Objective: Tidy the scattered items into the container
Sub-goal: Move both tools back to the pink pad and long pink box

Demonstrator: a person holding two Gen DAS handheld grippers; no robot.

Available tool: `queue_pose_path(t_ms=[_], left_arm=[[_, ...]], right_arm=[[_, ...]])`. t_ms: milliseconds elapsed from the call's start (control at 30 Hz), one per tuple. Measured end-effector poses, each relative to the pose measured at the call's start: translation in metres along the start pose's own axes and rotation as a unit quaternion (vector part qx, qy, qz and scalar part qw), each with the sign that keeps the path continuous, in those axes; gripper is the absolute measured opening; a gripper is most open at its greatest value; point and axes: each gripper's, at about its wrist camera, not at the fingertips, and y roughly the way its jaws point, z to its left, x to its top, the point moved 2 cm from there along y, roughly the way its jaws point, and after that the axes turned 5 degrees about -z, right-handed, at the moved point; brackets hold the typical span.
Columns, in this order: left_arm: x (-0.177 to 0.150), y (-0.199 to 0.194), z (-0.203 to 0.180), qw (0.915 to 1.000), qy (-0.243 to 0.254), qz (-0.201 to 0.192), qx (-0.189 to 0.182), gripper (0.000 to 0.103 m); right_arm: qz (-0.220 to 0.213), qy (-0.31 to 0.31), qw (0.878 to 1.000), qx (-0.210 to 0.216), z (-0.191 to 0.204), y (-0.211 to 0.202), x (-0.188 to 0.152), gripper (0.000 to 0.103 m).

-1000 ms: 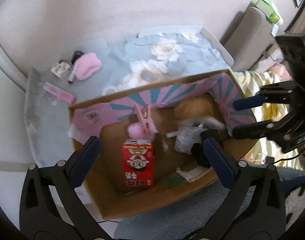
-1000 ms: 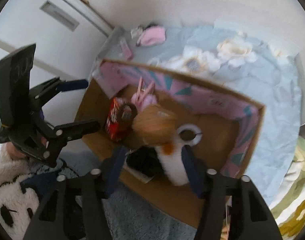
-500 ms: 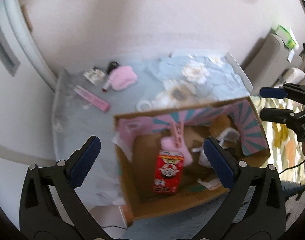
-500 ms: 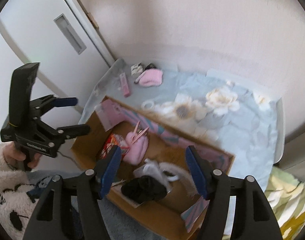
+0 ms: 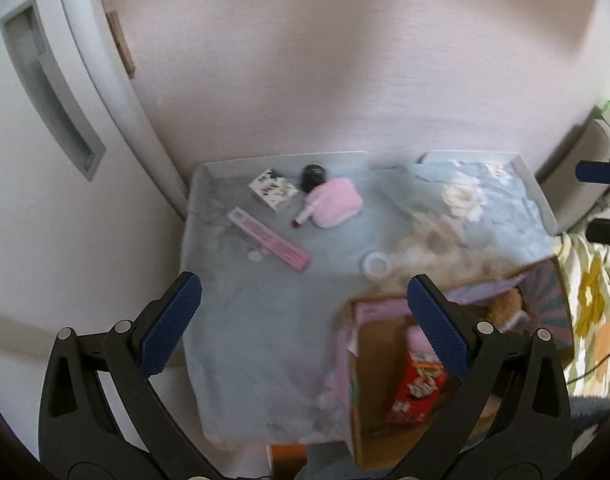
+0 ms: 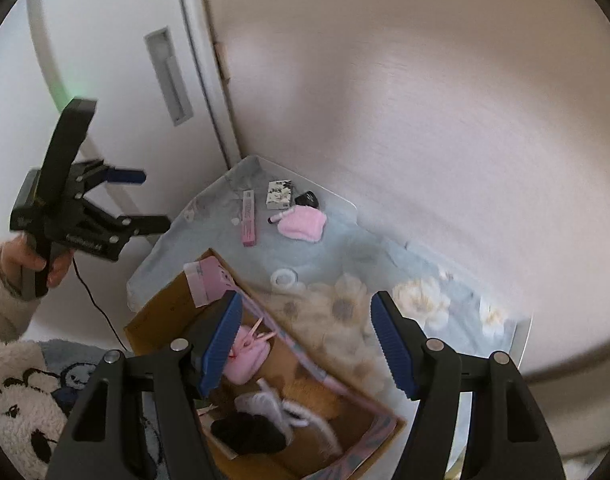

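Carton (image 5: 415,390), red, print blurred, in box (image 5: 379,440)

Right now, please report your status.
Left gripper open, empty. Right gripper open, empty. Pink pouch and long pink box lie outside the cardboard box. Nothing blocks them.

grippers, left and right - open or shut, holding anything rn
Left gripper: open, holding nothing, over the blue cloth.
Right gripper: open, holding nothing, above the cardboard box.
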Motion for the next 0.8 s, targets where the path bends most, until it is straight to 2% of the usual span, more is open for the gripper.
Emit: queue_pose_path(t_ms=[133,400,600,800], left_arm=[[0.012,0.037,0.014,0.9995,-0.01,0.029,0.009,0.103],[0.013,0.113,0.035,0.9959,-0.045,0.079,-0.003,0.103],[0.003,0.165,0.043,0.9904,-0.079,0.112,-0.017,0.103],[-0.007,0.191,0.044,0.9874,-0.094,0.126,-0.009,0.102]], right_arm=[[0.021,-0.029,0.999,0.037,0.003,0.031,0.026,0.063],[0.057,-0.07,0.994,0.069,0.002,0.1,0.062,0.063],[0.101,-0.127,0.982,0.1,0.005,0.174,0.064,0.063],[0.136,-0.2,0.965,0.099,0.015,0.236,0.05,0.063]])
